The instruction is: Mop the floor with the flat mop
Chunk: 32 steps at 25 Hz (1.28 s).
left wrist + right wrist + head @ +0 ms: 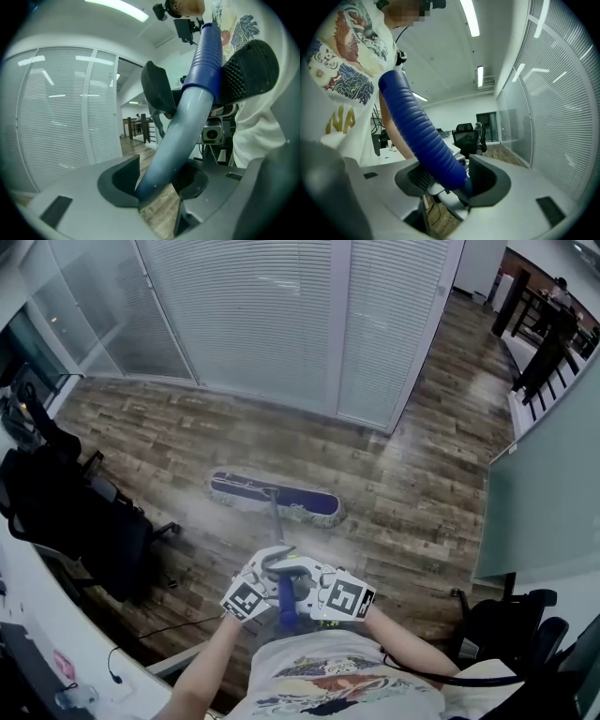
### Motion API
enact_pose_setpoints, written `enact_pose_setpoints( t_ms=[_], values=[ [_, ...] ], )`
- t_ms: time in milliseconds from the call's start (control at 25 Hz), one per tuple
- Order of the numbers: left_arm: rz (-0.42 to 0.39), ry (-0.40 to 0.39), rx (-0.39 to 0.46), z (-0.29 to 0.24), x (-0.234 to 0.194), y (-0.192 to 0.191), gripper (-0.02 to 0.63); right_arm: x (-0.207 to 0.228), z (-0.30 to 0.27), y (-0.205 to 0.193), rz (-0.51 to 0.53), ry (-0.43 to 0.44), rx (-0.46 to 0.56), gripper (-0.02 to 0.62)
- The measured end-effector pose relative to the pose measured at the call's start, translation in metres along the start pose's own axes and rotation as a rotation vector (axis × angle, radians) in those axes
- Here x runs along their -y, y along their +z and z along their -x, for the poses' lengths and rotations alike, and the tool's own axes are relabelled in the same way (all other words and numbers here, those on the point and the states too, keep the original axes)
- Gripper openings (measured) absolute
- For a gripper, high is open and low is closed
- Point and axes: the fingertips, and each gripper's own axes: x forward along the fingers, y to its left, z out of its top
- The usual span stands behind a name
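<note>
Head view alone shows mop head (277, 498) flat on wooden floor (412, 493) ahead, left gripper (255, 589) and right gripper (336, 596) side by side on handle (277, 521), left gripper view: jaws clamped on pale shaft (180, 136), right gripper view: jaws clamped on ribbed blue grip (423, 133)

The right hand-held gripper (451, 182) clamps the ribbed blue mop handle (419, 131), with a printed white shirt (342, 70) close behind.

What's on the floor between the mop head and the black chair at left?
Nothing: in the head view, only bare wooden floor separates mop head and black chair.
</note>
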Motion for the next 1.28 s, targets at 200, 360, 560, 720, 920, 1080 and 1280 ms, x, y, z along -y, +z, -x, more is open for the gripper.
enact_pose_setpoints(
  t_ms=[200, 360, 560, 720, 920, 1080, 1280],
  values=[
    [0.024, 0.017, 0.033, -0.009, -0.07, 0.007, 0.161, 0.066, -0.017, 0.021, -0.023, -0.014, 0.016, 0.213],
    [0.045, 0.023, 0.091, -0.012, -0.138, 0.021, 0.164, 0.131, -0.036, 0.048, -0.053, -0.044, 0.062, 0.213],
    [0.058, 0.012, 0.119, -0.005, -0.224, 0.027, 0.166, 0.207, -0.073, 0.078, -0.067, -0.077, 0.078, 0.213],
    [0.032, -0.004, 0.138, 0.0, -0.276, 0.02, 0.167, 0.253, -0.102, 0.085, -0.059, -0.103, 0.091, 0.213],
    [0.043, -0.023, 0.105, -0.003, -0.306, 0.003, 0.17, 0.279, -0.12, 0.076, -0.059, -0.077, 0.028, 0.213],
    [0.031, -0.031, 0.106, -0.023, -0.341, -0.003, 0.173, 0.318, -0.121, 0.069, -0.055, -0.085, 0.003, 0.213],
    [0.021, -0.022, 0.096, -0.053, -0.403, -0.01, 0.176, 0.388, -0.121, 0.068, -0.058, -0.117, 0.041, 0.213]
  ],
)
